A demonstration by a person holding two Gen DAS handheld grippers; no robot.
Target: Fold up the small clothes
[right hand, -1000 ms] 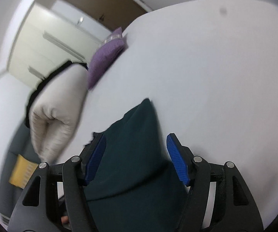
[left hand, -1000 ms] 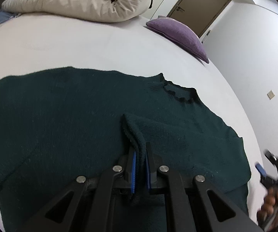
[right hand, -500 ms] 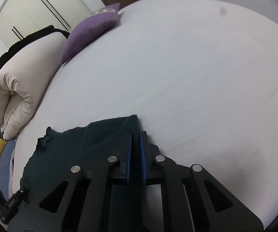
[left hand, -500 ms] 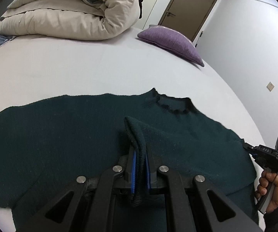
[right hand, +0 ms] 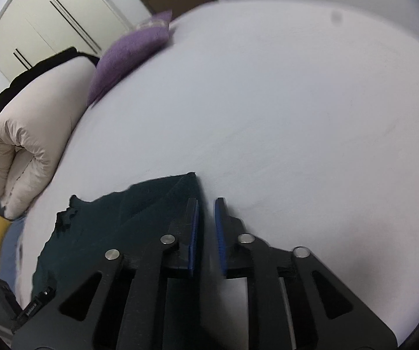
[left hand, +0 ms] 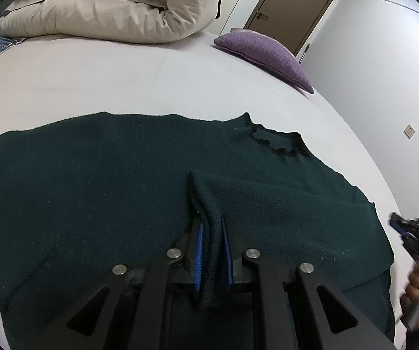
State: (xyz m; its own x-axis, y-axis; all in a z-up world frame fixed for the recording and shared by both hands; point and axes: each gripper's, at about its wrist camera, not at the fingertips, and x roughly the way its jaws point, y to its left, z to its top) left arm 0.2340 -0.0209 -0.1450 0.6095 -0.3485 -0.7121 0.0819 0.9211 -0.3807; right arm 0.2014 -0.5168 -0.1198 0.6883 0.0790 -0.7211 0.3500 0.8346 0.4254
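A: In the left wrist view we see the left claw (left hand: 212, 233) with a ridge of the dark green sweater (left hand: 107, 180) standing between its blue pads (left hand: 200, 250). Its jaws have just been easing apart, yet the fold sits pinched in the narrow gap.

B: And the garment as a whole?

A: We find it spread flat on the white bed (left hand: 122, 81), reaching ahead of the claw and out to both sides, the neckline (left hand: 276, 141) ahead and to the right.

B: In the right wrist view we see the right claw (right hand: 207, 227) nearly together, having just been opening slightly. Only a thin slit shows between its pads (right hand: 193, 233), and we see bare sheet in it, no cloth.

A: So where is the sweater there?

B: Just left of the claw, one corner beside the left finger's tip. Beyond, to the left, lie a purple cushion (right hand: 130, 55) and a rolled beige duvet (right hand: 31, 134).
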